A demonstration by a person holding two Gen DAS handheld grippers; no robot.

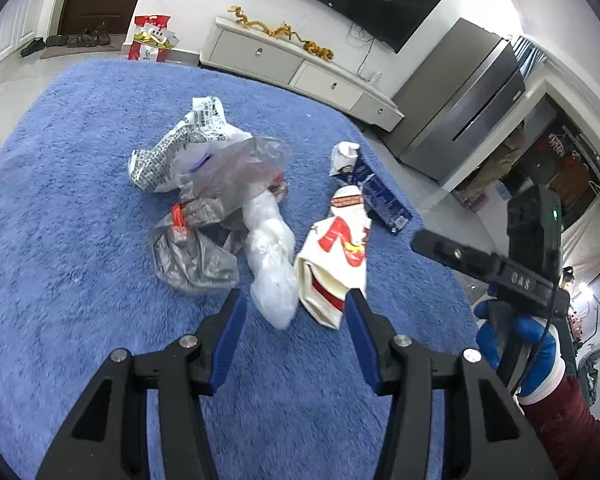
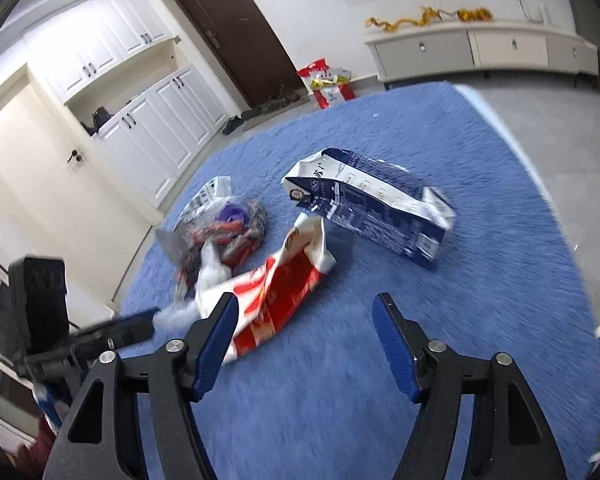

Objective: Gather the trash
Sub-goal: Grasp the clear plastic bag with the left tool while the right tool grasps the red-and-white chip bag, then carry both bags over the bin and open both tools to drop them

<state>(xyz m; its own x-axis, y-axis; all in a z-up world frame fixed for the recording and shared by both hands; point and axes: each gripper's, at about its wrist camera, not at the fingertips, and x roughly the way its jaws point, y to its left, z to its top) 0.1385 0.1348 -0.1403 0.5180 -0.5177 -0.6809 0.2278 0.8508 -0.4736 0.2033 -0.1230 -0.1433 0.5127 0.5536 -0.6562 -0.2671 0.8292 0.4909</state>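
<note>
Left gripper [image 1: 294, 300] gapes over white plastic wrap [image 1: 270, 264]; right gripper [image 2: 304, 308] spread.

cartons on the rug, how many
2. The red-and-white carton lies crushed just ahead of the left gripper; the blue-and-white carton lies beyond it, farther out on the rug. The bag pile may hide more.

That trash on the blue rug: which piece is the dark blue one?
The flattened navy-and-white milk carton, lying on its side farthest right. The others are clear or grey plastic bags and a red-and-white paper bag.
</note>
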